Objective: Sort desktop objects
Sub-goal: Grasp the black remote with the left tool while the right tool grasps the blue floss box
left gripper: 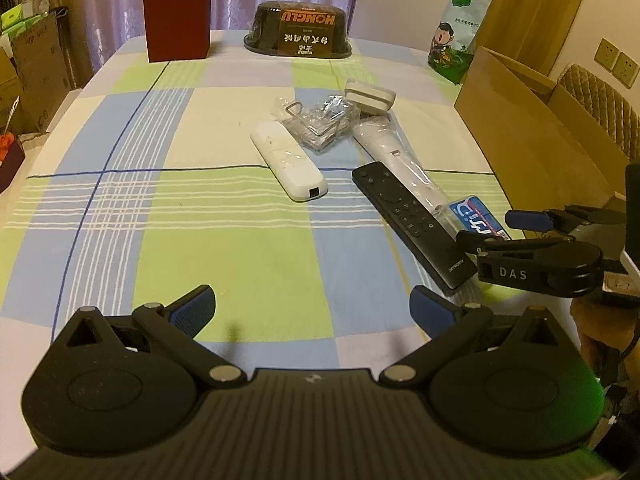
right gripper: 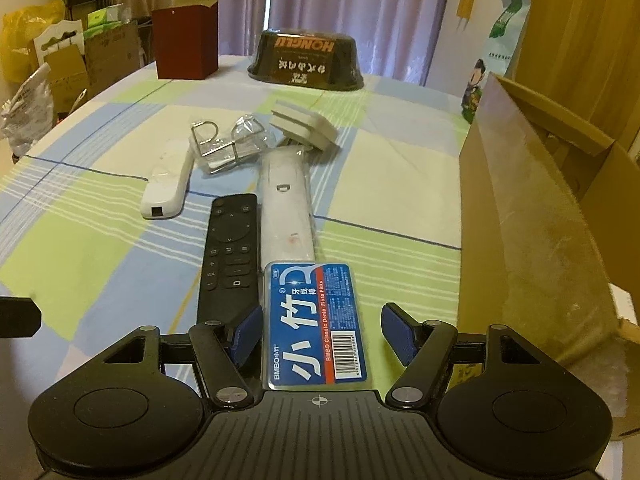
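Note:
A blue floss pick box (right gripper: 316,320) lies flat on the checked tablecloth (right gripper: 100,240). My right gripper (right gripper: 322,330) is open and straddles it; the right pad (right gripper: 396,336) stands a little clear of the box. Left of the box lies a black remote (right gripper: 230,252), beyond it a long white wrapped item (right gripper: 286,208), and further left a white remote (right gripper: 166,184). In the left wrist view my left gripper (left gripper: 314,310) is open over bare cloth with nothing between its fingers. The black remote (left gripper: 412,220) is ahead to its right, where the right gripper (left gripper: 496,229) sits over the floss box (left gripper: 478,216).
An open cardboard box (right gripper: 532,200) stands along the right table edge. A clear bag with metal parts (right gripper: 228,144) and a white-grey block (right gripper: 302,122) lie mid-table. At the back stand a red box (right gripper: 186,40), a dark bowl package (right gripper: 308,60) and a green snack bag (right gripper: 500,52).

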`<state>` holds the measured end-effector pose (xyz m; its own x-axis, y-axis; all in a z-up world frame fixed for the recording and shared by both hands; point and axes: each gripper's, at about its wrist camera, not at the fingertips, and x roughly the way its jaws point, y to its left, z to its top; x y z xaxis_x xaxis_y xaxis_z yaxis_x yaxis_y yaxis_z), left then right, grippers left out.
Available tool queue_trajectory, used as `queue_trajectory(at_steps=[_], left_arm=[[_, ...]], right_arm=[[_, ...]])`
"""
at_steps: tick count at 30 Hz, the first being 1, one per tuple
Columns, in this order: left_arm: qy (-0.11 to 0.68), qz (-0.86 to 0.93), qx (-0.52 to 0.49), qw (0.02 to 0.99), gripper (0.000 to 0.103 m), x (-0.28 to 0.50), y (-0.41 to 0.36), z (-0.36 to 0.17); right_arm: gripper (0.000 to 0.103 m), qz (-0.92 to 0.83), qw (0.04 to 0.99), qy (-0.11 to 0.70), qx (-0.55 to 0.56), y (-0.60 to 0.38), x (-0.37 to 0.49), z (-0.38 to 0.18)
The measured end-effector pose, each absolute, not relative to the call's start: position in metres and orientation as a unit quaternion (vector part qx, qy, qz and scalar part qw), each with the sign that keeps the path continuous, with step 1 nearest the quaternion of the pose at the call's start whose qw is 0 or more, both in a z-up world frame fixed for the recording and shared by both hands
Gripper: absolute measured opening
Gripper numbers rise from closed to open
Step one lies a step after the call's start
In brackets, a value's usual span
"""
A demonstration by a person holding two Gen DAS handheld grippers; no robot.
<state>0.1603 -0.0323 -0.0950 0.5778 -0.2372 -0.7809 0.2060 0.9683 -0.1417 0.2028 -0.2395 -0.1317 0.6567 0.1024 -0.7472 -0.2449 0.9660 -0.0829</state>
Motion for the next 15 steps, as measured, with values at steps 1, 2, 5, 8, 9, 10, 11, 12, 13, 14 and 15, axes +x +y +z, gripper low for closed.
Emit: queue_trajectory(at_steps=[1,2,5,8,9,10,11,12,13,14,15], left_arm=[[0.443,-0.125,-0.019,0.888,0.102,0.161,-0.032,-0.096],[0.443,-0.125,-0.021,0.887,0.102,0.161,-0.032,-0.097],[0.444,-0.126,-0.022,0.887,0.102,0.162,-0.032,-0.098],[0.443,-0.124,-0.023,0.888,0.102,0.162,-0.029,-0.098],[0.442,-0.123,-0.024,0.888,0.102,0.162,-0.028,-0.098],[0.441,-0.121,-0.024,0.889,0.102,0.162,-0.026,-0.098],[0.440,-0.120,-0.024,0.890,0.102,0.162,-0.023,-0.097],[0.440,-0.118,-0.024,0.890,0.102,0.162,-0.021,-0.097],[0.439,-0.116,-0.024,0.891,0.102,0.162,-0.019,-0.097],[0.438,-0.115,-0.022,0.891,0.102,0.162,-0.016,-0.097],[0.438,-0.114,-0.021,0.891,0.102,0.161,-0.014,-0.097]], right_arm=[[0.056,0.097,0.905,0.405,-0.085,-0.240,0.204,-0.132],[0.056,0.098,0.905,0.406,-0.083,-0.241,0.206,-0.132],[0.056,0.104,0.904,0.407,-0.079,-0.242,0.210,-0.132],[0.056,0.115,0.902,0.408,-0.079,-0.238,0.210,-0.132],[0.056,0.121,0.901,0.408,-0.081,-0.236,0.210,-0.132],[0.056,0.128,0.900,0.409,-0.082,-0.234,0.210,-0.132],[0.056,0.134,0.899,0.409,-0.086,-0.230,0.210,-0.132],[0.056,0.140,0.898,0.408,-0.090,-0.226,0.209,-0.133],[0.056,0.146,0.897,0.408,-0.090,-0.222,0.208,-0.133],[0.056,0.152,0.896,0.408,-0.090,-0.218,0.206,-0.134],[0.056,0.159,0.894,0.408,-0.091,-0.214,0.205,-0.134]])
